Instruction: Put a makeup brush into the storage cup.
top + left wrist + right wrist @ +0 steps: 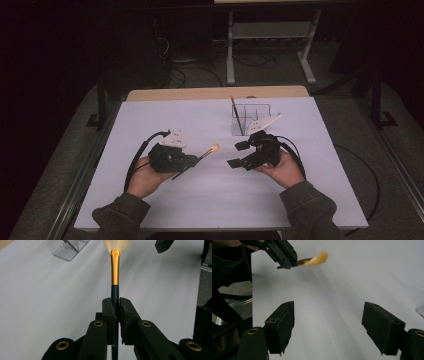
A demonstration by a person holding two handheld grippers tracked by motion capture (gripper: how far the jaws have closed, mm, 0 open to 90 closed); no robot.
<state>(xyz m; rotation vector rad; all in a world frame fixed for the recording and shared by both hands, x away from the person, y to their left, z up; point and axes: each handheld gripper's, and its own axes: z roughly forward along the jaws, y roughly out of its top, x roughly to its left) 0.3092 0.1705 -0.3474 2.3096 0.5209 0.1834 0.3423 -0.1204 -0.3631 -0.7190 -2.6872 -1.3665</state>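
From the high view, a person holds a black two-jaw gripper in each hand above a white table (150,200). The left gripper (192,161) is closed on a makeup brush with a dark handle, gold metal collar and pale soft bristles (206,153); the bristle end points toward the right gripper (239,154), whose jaws stand wide apart with nothing between them. Behind the right gripper a clear plastic organizer with compartments (250,117) stands on the table, and one thin brush (233,106) is upright in it.

In the left gripper view, the two pads (126,312) press on the dark handle just below the gold collar, and the brush (115,267) points forward over the table.

In the right gripper view, the open pads (283,322) are well apart above the bare white surface. Farther off, the left gripper (287,258) holds the brush (317,259) above the table.
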